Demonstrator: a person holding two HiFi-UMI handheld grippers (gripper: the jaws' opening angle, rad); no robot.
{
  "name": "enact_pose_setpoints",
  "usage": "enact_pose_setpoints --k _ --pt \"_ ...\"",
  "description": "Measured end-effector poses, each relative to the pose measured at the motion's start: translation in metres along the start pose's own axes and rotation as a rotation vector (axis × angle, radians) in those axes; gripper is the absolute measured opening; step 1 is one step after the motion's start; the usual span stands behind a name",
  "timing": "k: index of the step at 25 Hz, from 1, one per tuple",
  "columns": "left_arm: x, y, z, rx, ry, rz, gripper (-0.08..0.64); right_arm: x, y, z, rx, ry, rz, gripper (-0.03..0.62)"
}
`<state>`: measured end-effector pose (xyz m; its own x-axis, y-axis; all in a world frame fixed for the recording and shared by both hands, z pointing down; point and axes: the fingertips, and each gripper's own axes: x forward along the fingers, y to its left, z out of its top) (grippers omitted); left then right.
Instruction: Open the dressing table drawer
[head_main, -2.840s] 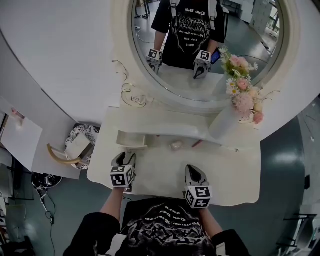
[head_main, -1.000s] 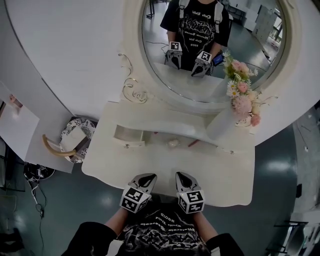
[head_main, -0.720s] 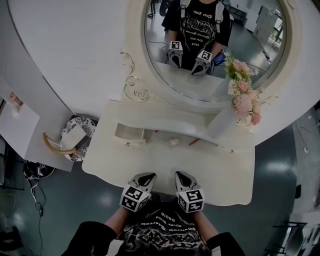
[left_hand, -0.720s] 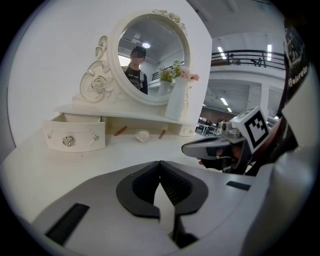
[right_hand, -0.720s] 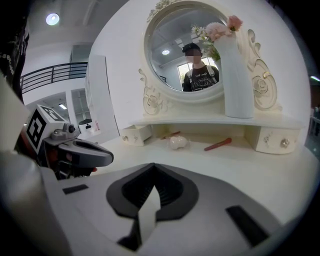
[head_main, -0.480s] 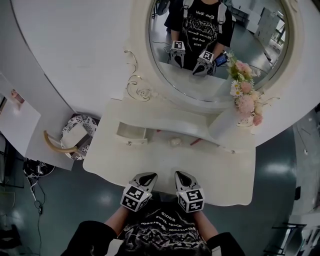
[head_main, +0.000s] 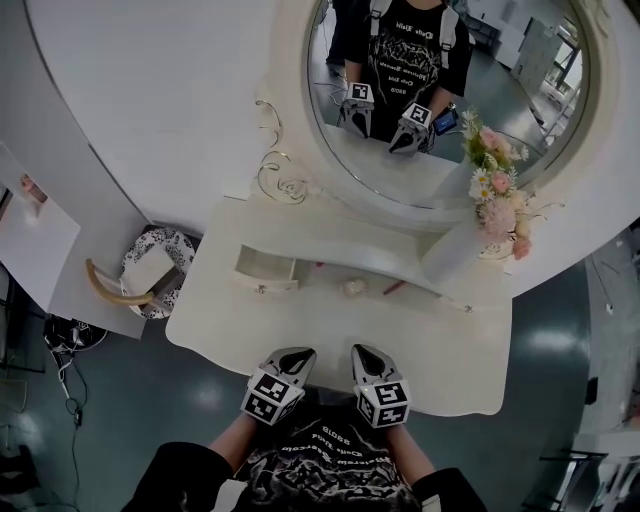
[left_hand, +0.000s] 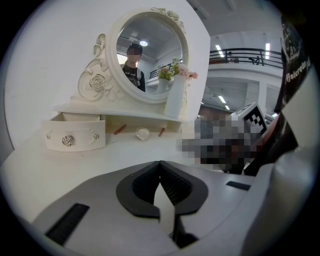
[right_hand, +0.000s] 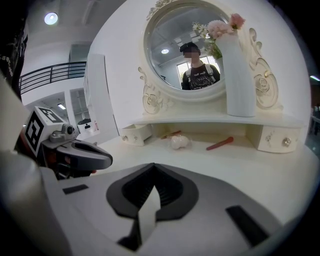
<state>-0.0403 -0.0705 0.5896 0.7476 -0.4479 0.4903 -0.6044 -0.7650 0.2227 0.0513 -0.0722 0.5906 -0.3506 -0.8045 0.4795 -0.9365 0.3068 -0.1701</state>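
Observation:
The white dressing table (head_main: 330, 330) carries a small left drawer (head_main: 266, 267) that stands pulled out, its inside showing from above. In the left gripper view this drawer (left_hand: 75, 136) juts out from under the shelf, with a rose knob (left_hand: 67, 141) on its front. The right drawer (right_hand: 276, 139) sits flush and closed. My left gripper (head_main: 294, 353) and right gripper (head_main: 361, 351) hover side by side at the table's near edge, well back from the drawer. Both are shut and hold nothing; the pads meet at the tips of the left gripper (left_hand: 160, 164) and the right gripper (right_hand: 152, 166).
A round mirror (head_main: 440, 90) rises behind the shelf, and a white vase (head_main: 452, 252) with pink flowers stands at the right. A small pale bauble (head_main: 352, 287) and a red stick (head_main: 394, 288) lie under the shelf. A patterned basket (head_main: 150, 285) sits on the floor at left.
Both grippers have drawn back from over the table to its near edge and come close together, then held still. The drawer has stood pulled out throughout.

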Motion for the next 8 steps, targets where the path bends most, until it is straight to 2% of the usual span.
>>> enact_pose_setpoints --k 8 --pt "0.0073 0.0063 0.0020 -0.006 0.002 0.005 0.017 0.0066 -0.0074 0.0018 0.002 0.009 -0.001 0.008"
